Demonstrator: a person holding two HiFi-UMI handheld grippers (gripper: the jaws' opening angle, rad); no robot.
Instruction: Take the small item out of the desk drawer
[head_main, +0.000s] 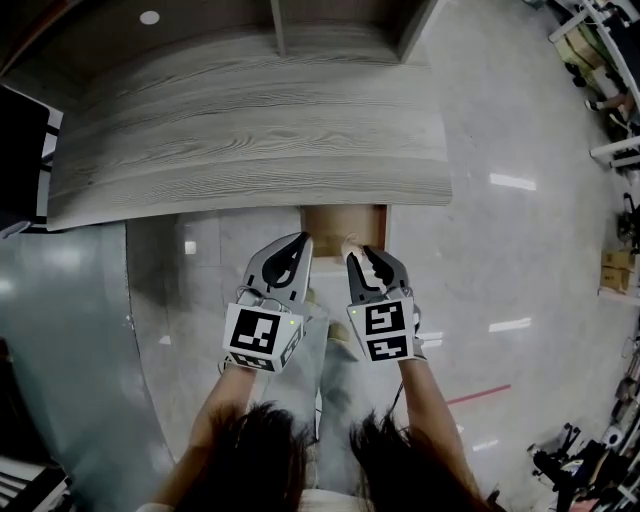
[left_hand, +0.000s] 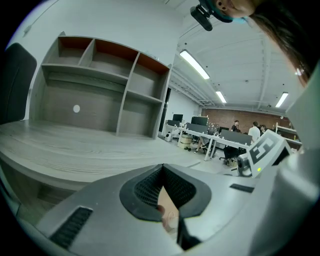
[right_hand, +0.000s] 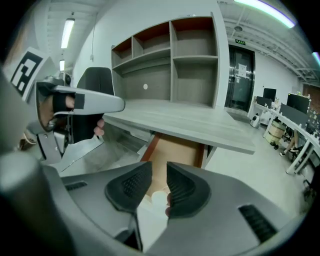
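The desk drawer (head_main: 335, 220) stands pulled out under the grey wooden desk top (head_main: 250, 150), and its bare wooden floor (right_hand: 175, 147) shows. A small pale rounded item (right_hand: 159, 199) lies just beyond my right gripper (right_hand: 159, 168). In the head view the item (head_main: 350, 243) is at that gripper's tips. The right gripper (head_main: 357, 255) is open a little, its pads clear of the item. My left gripper (head_main: 303, 240) hovers beside it over the drawer's front left, its jaws shut with nothing between them (left_hand: 162, 170).
An open shelf unit (right_hand: 172, 55) stands on the back of the desk. A black chair (right_hand: 92, 85) is at the left. Pale glossy floor (head_main: 520, 250) lies to the right. Office desks with people (left_hand: 240, 132) are far off.
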